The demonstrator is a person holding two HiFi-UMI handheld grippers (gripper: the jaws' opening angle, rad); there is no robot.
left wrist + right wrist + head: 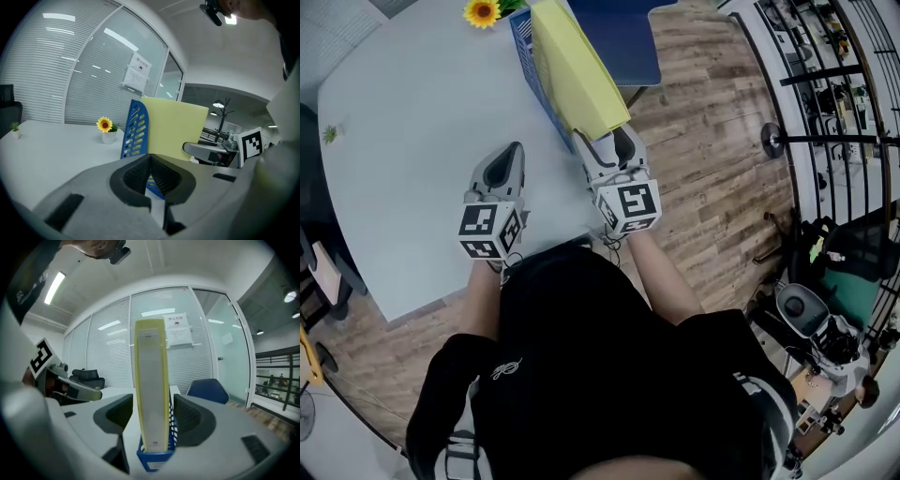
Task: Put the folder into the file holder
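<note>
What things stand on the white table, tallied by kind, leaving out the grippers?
folder: 1
file holder: 1
potted sunflower: 1
small potted plant: 1
Total: 4

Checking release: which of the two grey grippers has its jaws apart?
The right gripper: jaws apart either side of the upright yellow folder; the left gripper's jaws meet.

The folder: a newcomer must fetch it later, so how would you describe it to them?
On the white table, by the edge toward the wood floor, a blue file holder stands near a potted sunflower. The folder stands in it: flat and pale yellow, the only thing in the blue holder.
</note>
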